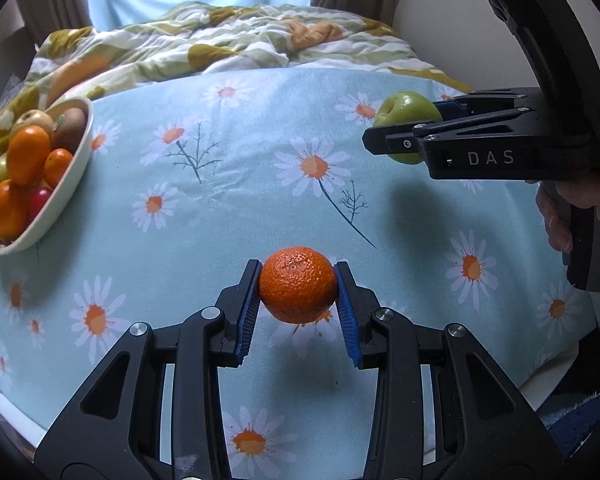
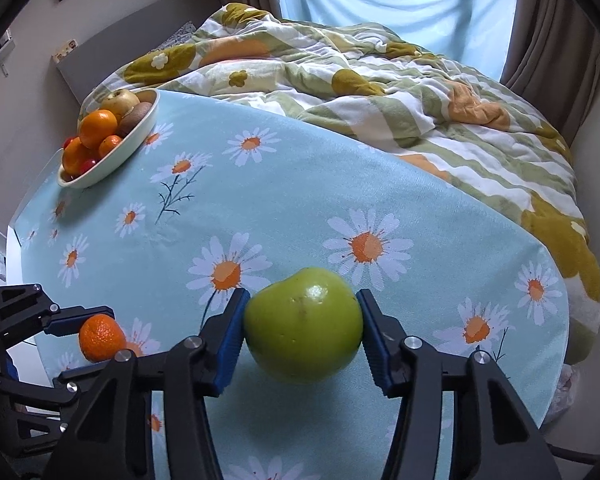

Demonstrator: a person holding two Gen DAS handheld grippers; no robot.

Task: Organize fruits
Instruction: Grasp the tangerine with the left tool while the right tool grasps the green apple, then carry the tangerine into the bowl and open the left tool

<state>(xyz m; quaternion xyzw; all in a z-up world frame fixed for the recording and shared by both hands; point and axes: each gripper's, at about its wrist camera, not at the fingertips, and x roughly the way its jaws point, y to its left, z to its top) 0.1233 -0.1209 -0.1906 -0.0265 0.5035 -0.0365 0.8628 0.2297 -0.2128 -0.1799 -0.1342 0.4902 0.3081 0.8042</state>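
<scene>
While your left tool (image 1: 297,292) pinches the orange (image 1: 298,285), your right tool (image 2: 302,330) grips the green apple (image 2: 303,326); the bowl (image 1: 66,184) sits upper left.

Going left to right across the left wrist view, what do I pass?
Bowl of fruit → orange held in the left tool → green apple held in the right tool → the person's hand on the handle.

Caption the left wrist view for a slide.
Left hand-held gripper clamps an orange while the right hand-held gripper holds a green apple.
</scene>
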